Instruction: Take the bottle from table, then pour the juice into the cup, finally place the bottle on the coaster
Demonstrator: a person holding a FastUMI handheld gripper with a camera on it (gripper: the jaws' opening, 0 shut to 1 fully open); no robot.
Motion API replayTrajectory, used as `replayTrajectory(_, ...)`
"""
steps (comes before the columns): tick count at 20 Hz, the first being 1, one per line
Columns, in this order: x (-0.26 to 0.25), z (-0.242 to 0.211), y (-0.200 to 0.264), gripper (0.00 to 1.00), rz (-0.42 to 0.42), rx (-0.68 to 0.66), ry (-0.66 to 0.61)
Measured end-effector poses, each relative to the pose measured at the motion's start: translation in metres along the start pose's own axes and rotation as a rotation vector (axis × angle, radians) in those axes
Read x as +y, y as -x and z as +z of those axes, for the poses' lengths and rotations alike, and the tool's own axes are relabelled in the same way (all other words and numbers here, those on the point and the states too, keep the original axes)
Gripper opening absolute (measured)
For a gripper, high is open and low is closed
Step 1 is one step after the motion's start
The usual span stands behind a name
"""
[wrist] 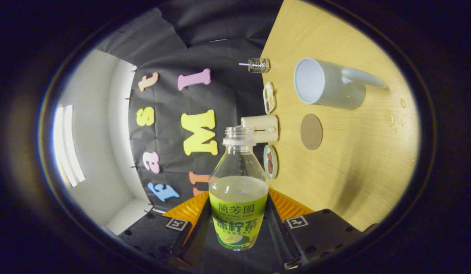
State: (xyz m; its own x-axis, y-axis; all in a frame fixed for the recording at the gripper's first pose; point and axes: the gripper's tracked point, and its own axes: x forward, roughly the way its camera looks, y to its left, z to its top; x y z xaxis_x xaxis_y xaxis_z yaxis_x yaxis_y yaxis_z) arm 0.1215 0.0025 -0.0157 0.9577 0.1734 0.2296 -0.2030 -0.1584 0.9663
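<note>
between the two fingers of the gripper (238, 219) stands an uncapped bottle (238, 198) — both fingers clamped against its labelled sides, the pale juice reaching roughly halfway up and the open neck pointing straight ahead. the whole scene is rolled a quarter turn, so the wooden table (357, 160) rises like a wall on the right of the fingers. just beyond the bottle's mouth, at the table's edge, sits a small cream box (262, 128), with one small dish (270, 161) of dark food nearer the fingers and another dish (269, 97) beyond the box. farther along that edge is a small glass jar (258, 65). right of the box lies a round brown coaster (311, 131), bare — and beyond it, well ahead of the fingers, a white cup (328, 83) with its handle turned away from the bottle, its inside showing white.
</note>
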Motion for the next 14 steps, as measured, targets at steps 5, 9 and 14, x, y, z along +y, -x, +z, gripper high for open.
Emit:
replayTrajectory(5,0.006,0.015,-0.006,0.78,0.045,0.008,-0.176)
replayTrajectory(9,0.009,0.034,-0.007,0.78,0.047,-0.01,-0.18)
replayTrajectory(14,0.017,0.046,0.0,0.78,0.089,-0.014,-0.283)
